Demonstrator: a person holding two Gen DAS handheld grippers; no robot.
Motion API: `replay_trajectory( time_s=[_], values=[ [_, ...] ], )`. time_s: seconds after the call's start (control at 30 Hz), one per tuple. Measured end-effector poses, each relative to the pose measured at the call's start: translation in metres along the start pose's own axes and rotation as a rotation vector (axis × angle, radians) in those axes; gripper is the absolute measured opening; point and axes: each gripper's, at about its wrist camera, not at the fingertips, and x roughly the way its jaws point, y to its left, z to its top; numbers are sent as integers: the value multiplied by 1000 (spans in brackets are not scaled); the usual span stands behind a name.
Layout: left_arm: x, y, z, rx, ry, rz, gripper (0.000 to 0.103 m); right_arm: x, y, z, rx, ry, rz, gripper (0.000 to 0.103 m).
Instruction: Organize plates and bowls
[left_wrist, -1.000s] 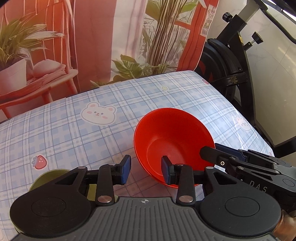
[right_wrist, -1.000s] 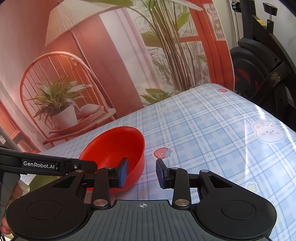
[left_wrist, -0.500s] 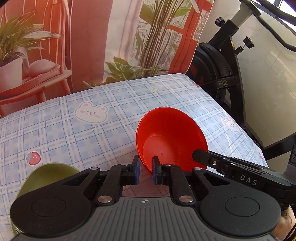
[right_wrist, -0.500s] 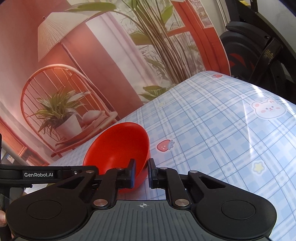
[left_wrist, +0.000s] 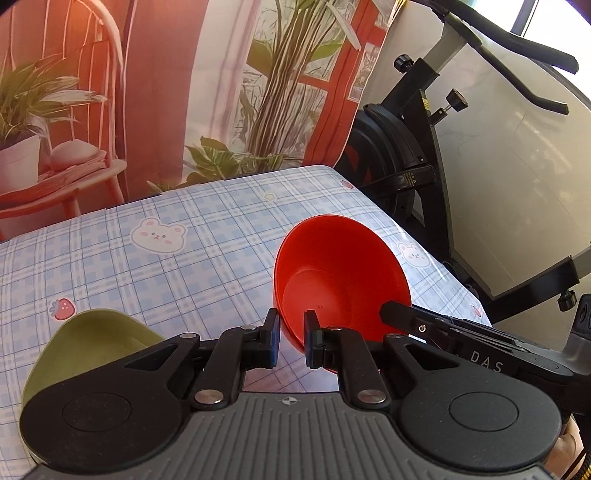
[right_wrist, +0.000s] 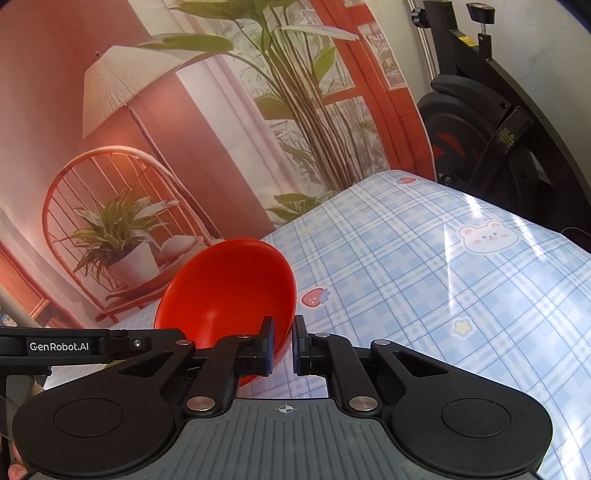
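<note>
Each view was taken from just behind a gripper's fingers, angled down across the checked tablecloth (left_wrist: 192, 266) toward the printed backdrop (right_wrist: 221, 147). The red bowl (left_wrist: 340, 273) was seen close up at lower right of centre in the left view and at lower left (right_wrist: 229, 291) in the right. The exercise bike (left_wrist: 413, 155) was shared at upper right.

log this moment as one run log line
left gripper: shut on red bowl rim | right gripper: shut on opposite rim | bowl: tilted above tablecloth | green bowl: low left, untouched
</note>
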Motion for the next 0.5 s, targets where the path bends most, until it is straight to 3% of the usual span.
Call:
replay_trajectory(
  time_s=[0.27,0.5],
  values=[
    [-42,-14,-25,40,-60,7,14,-52,22,-6,8,-21,2,9],
    [-69,-9,-48,-17,-63,-18,14,-90,39,-31,32,-38,-15,9]
  ],
)
